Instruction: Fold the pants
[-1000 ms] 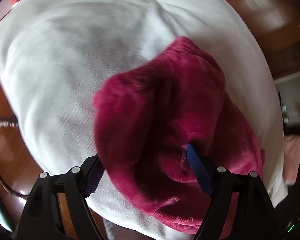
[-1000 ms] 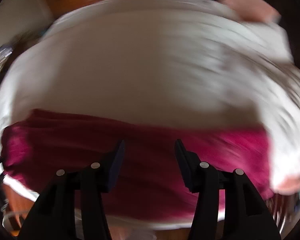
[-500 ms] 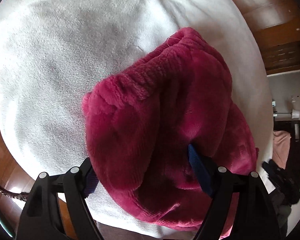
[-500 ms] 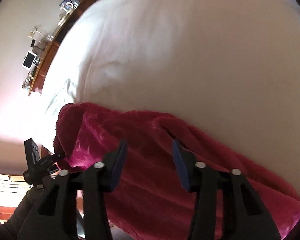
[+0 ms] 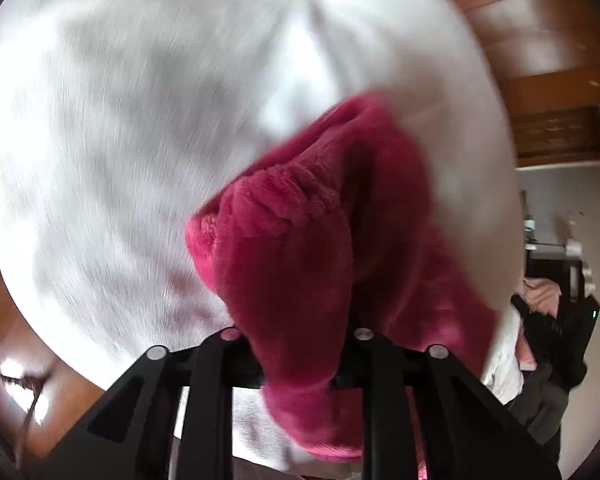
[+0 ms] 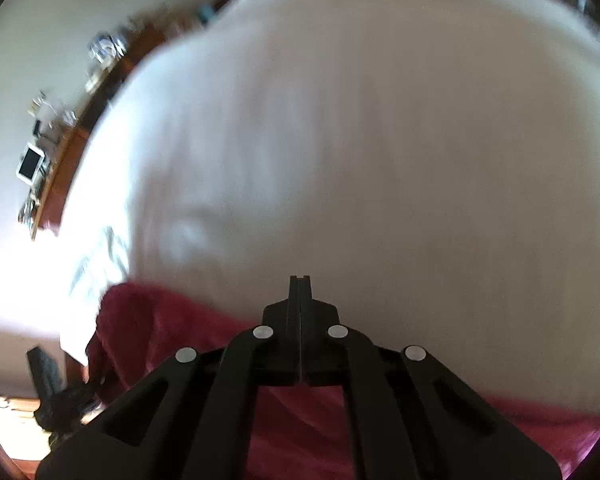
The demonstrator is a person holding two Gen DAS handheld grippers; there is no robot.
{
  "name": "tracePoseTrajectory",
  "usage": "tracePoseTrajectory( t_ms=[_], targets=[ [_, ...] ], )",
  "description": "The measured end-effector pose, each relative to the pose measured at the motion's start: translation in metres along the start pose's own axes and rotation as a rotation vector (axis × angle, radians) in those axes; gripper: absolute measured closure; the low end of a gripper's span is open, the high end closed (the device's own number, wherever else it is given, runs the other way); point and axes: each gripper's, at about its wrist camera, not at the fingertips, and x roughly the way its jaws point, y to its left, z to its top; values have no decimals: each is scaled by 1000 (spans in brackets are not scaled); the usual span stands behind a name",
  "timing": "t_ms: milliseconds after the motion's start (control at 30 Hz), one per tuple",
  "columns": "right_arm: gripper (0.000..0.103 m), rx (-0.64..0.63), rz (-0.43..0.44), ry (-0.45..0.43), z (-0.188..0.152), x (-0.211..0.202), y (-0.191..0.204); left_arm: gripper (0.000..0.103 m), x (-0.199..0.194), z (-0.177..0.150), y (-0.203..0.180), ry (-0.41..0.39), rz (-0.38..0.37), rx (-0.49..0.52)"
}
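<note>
Left gripper [image 5: 296,344] pinches the fuzzy crimson fleece pants [image 5: 300,248] over the white blanket [image 5: 120,140]; right gripper [image 6: 300,284] is fully closed, apparently holding nothing.

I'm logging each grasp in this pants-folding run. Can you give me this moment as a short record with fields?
garment: magenta fleece pants, bunched, ribbed waistband showing
surface: white blanket
left gripper: shut on a fold of the pants
right gripper: shut, tips meeting over the blanket just past the pants' edge; no fabric seen between them
image quality: both views motion-blurred
</note>
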Motion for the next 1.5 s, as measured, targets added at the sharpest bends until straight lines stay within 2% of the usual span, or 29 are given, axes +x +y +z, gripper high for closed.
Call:
tracePoseTrajectory(
  t_ms=[67, 133, 200, 233, 300, 333, 500, 533, 567, 633, 733, 800, 867, 933, 1033, 1067, 1100, 1167, 1300, 1400, 1500],
  targets=[
    [103, -36, -18, -22, 11, -4, 6, 85, -15, 3, -11, -29, -3, 68],
    [103, -58, -31, -10, 18, 0, 7, 85, -19, 2, -22, -30, 34, 159],
    [101, -43, -10, 14, 16, 1, 4, 85, -19, -2, -26, -25, 67, 225],
    [96, -37, -12, 35, 13, 2, 4, 85, -20, -2, -24, -19, 74, 239],
    [61, -32, -12, 79, 2, 3, -4, 85, -17, -1, -13, 1, 77, 213],
    [60, -37, -17, 99, -5, 7, -6, 85, -16, -2, -5, 12, 80, 197],
    [62, -15, -5, 258, -40, 54, -19, 85, -3, -5, 19, 47, 121, 171],
    [66, -24, -9, 268, -43, 60, -20, 85, 2, -4, 20, 52, 132, 172],
    [82, -36, -14, 271, -45, 64, -20, 85, 3, -4, 19, 55, 137, 172],
    [89, -54, -45, 220, -40, 55, -17, 85, 9, 1, 19, 54, 144, 181],
    [95, -61, -95, 105, -28, 30, -9, 85, -1, 3, -2, 8, 152, 259],
    [103, -81, -143, 38, -22, 20, -5, 85, -4, 1, -16, -20, 198, 318],
    [103, -87, -180, 28, -19, 26, -9, 85, 11, 1, -15, -1, 271, 321],
    [103, -64, -174, 73, -16, 38, -20, 82, 33, 1, -1, 47, 335, 294],
    [100, -32, -146, 24, -19, 21, -26, 80, 45, 2, 5, 67, 346, 278],
    [90, -26, -141, 14, -21, 15, -29, 80, 44, 2, 4, 63, 346, 283],
    [75, -19, -141, 2, -27, 5, -33, 80, 41, 2, 2, 56, 344, 286],
    [62, -12, -151, -12, -43, -8, -42, 79, 35, 1, 0, 52, 347, 294],
    [62, 7, -178, 21, -89, -25, -65, 77, 22, 3, -10, 34, 371, 326],
    [62, 66, -204, 28, -122, -46, -95, 73, 3, 1, -24, -22, 408, 378],
    [62, 140, -253, 25, -153, -68, -131, 73, -16, -7, -33, -68, 443, 411]
  ],
)
